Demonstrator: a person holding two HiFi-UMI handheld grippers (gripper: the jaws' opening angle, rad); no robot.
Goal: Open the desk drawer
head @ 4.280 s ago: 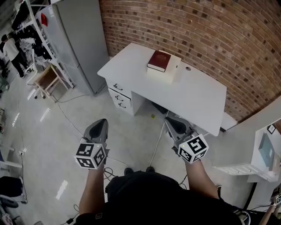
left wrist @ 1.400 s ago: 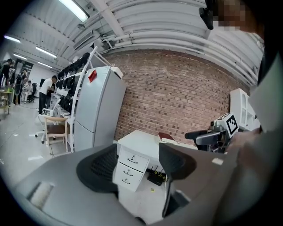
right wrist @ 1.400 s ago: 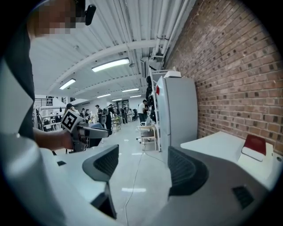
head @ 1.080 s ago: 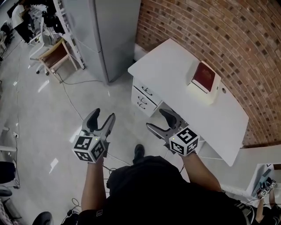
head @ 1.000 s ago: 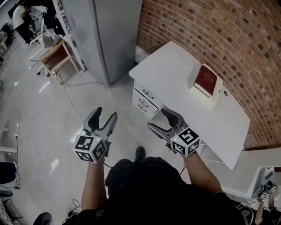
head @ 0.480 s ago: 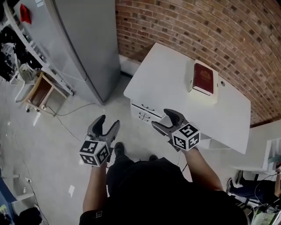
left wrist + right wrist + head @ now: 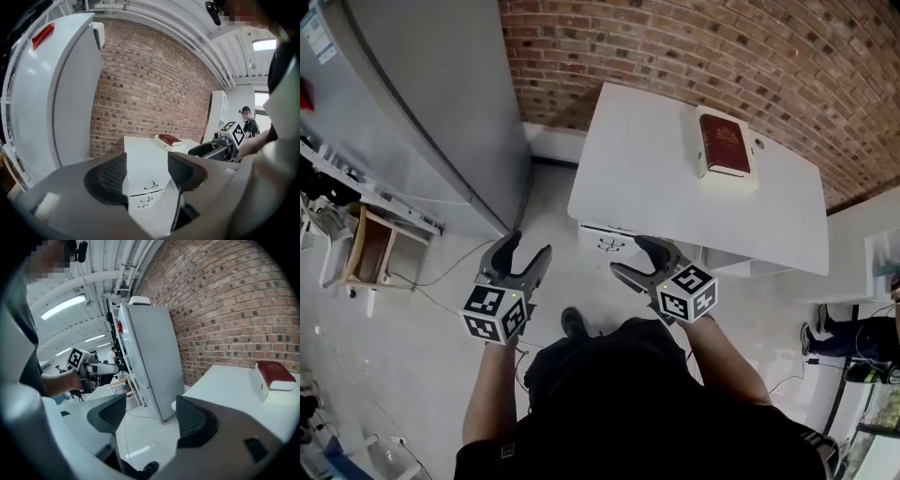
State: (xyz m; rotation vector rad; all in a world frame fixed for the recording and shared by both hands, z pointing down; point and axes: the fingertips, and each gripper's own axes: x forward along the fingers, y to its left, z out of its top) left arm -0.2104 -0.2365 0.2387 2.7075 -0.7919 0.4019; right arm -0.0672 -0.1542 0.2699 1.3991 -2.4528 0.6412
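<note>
Head view: the white worktop stands against the brick wall, with a red book lying on a white box near its far edge. The drawer stack sits under the worktop's left end, facing the person. All drawer fronts appear closed, so the task has not begun.

Claw state:
- Left claw: jaws spread wide apart, nothing between them.
- Right claw: jaws likewise wide apart, holding nothing.

Position of the drawers:
- Both claws are held in the air in front of the person, clear of the worktop.
- The drawer stack lies ahead of and below them, between the two claws in the head view and closer to the right claw's tips.
- In the left gripper view the drawer fronts and their small dark handles are framed between the jaws, so this claw points straight at them.
- In the right gripper view the jaws frame the floor and a grey refrigerator. The drawers do not appear there.

Judgement: each handle's long axis appears to run level along its drawer front. The left claw is better aligned for the approach. It would need to descend and advance before closing on a handle.
</note>
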